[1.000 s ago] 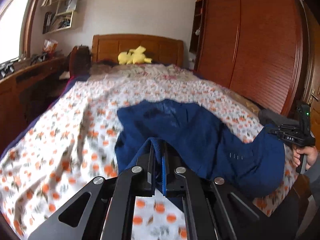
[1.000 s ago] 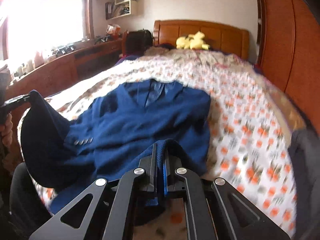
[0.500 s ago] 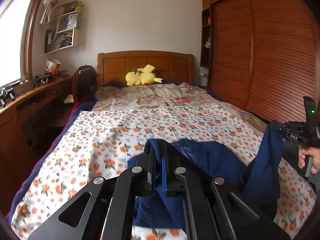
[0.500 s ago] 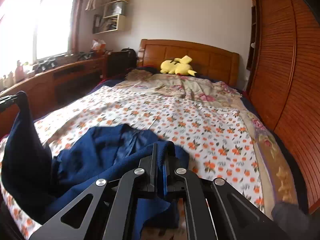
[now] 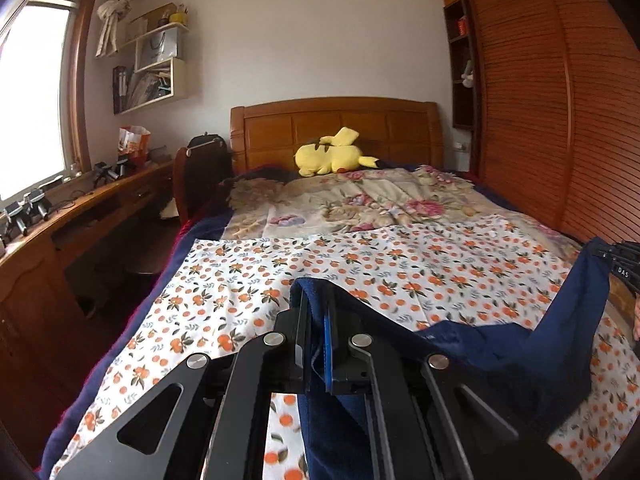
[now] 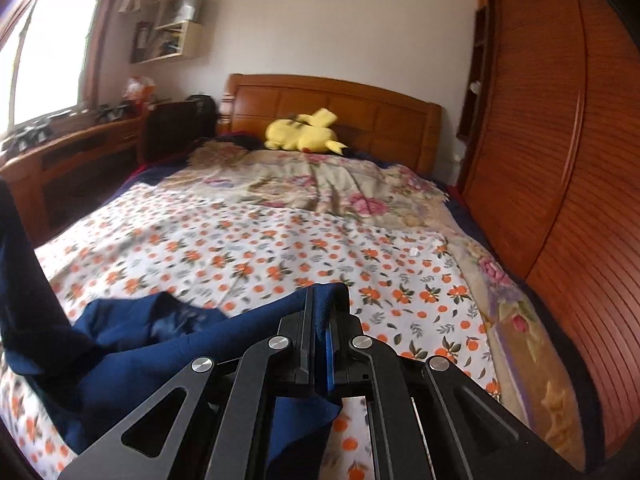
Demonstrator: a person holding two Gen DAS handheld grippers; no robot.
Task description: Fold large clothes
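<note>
navy jacket point(image 5: 500, 344), soft and weighty, sags over the bed point(image 5: 240, 276) between left tool point(image 5: 316, 320) and right tool point(image 6: 320, 312), each clenched on its edge.

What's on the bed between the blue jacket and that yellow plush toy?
Only bedding, in both views: orange-print sheet, then floral quilt, between jacket and plush toy.

A yellow plush toy point(image 5: 330, 156) lies against the wooden headboard point(image 5: 336, 128) of the bed point(image 5: 240, 280), on a floral quilt point(image 5: 360, 204); nearer the camera an orange-print sheet point(image 5: 400, 264) covers the bed. A louvred wardrobe point(image 5: 528, 120) stands to the right, a counter point(image 5: 80, 208) under the window point(image 5: 28, 104) to the left, wall shelves point(image 5: 156, 68) above
</note>
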